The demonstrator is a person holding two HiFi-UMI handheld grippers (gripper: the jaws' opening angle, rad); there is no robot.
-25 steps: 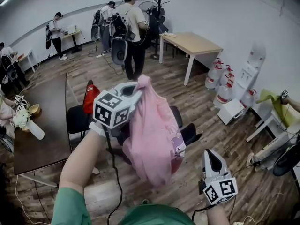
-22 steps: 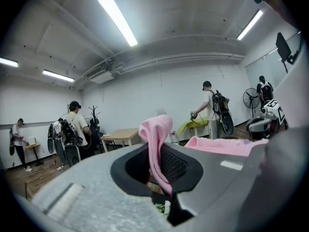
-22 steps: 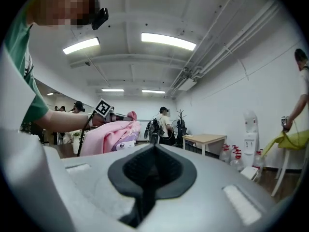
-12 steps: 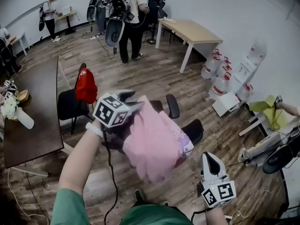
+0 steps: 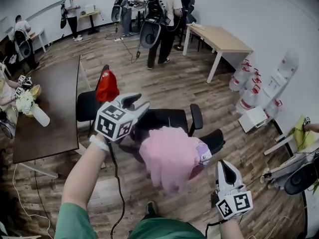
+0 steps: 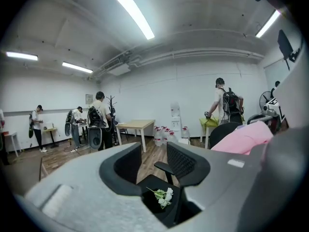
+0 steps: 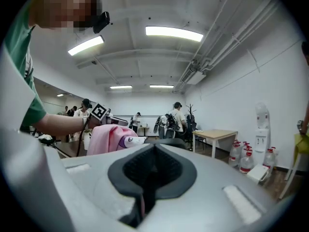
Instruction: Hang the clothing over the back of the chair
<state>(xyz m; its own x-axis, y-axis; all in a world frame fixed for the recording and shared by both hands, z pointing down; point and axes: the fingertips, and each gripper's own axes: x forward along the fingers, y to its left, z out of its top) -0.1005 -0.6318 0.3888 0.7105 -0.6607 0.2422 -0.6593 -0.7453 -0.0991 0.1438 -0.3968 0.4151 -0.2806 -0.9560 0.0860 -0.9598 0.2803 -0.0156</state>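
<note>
Clothing (image 5: 172, 156) on the chair (image 5: 162, 119); release step.
Head view: clothing seemingly drapes the chair back, left gripper (image 5: 139, 103) just beside. Left gripper view: jaws apart, closing on nothing. Right gripper view: right gripper (image 7: 153, 166) closed, empty; next, probably straightening.

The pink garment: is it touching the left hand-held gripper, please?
Apart: the head view shows chair between the pink garment and the left hand-held gripper; its closing jaws hold nothing.

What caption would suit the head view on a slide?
Pink garment draped on a black office chair; empty left gripper beside it, jaws closing.
</note>
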